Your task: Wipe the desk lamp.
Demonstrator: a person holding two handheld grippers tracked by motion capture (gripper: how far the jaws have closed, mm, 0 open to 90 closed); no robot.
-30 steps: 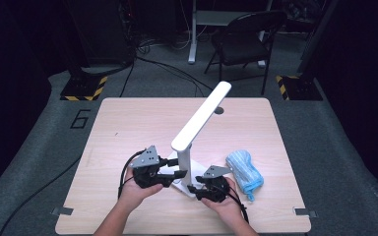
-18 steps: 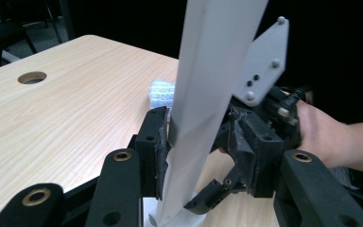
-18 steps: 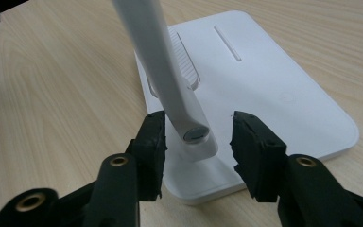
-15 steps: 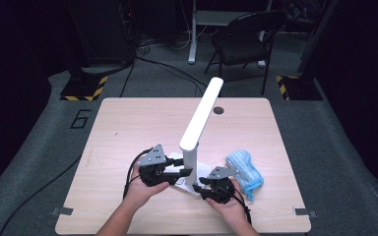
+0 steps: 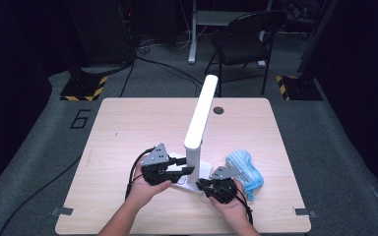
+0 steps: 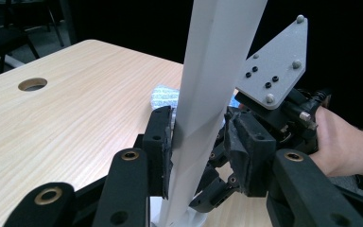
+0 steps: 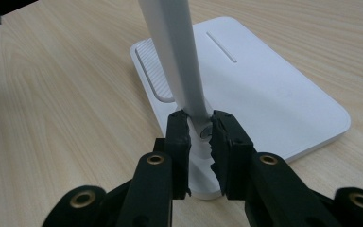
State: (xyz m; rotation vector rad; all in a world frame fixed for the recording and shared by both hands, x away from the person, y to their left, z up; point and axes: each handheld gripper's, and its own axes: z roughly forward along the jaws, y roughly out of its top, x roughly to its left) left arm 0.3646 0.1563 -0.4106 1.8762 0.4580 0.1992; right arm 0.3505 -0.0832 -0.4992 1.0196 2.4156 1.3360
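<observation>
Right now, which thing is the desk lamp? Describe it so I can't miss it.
On the wooden table, near the front edge, sits a flat white base. From it rises the desk lamp, the sole tall white bar, unlike the soft blue cloth beside it.

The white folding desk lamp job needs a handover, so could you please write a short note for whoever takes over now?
Right gripper: shut on the white folding desk lamp at the hinge above its flat base.
Left gripper: jaws have just been closing around the lamp's stem; one pad touches, the other stands just off.
Blue cloth: lies on the light wooden table, right of the base.
Done: lamp arm raised steeply.
Left: probably finishing the arm's positioning, then releasing.
</observation>
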